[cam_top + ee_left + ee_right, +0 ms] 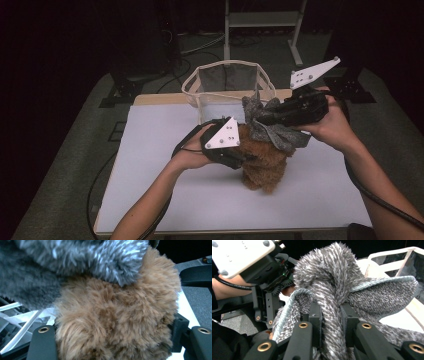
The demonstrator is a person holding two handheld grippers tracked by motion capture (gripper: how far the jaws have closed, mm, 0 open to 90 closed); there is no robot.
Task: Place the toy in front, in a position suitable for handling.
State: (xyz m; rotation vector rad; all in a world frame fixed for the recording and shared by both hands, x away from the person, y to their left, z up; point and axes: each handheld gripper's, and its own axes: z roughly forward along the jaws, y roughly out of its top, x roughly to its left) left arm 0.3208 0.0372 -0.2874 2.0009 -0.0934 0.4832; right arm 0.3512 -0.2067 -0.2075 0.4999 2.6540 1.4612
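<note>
Our right claw (332,315) pinches the grey cloth (342,282), bunched upright; our left claw (112,340), half-open, straddles the brown plush (112,322) mid-tabletop (150,200).

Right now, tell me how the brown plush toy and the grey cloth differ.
The brown plush toy is a rounded, stuffed lump of tan fur; the grey cloth is a thin, flat sheet, bunched, with a stitched edge. The left gripper has the toy between its jaws; the right gripper pinches the cloth. Both are shaggy and soft.
</note>
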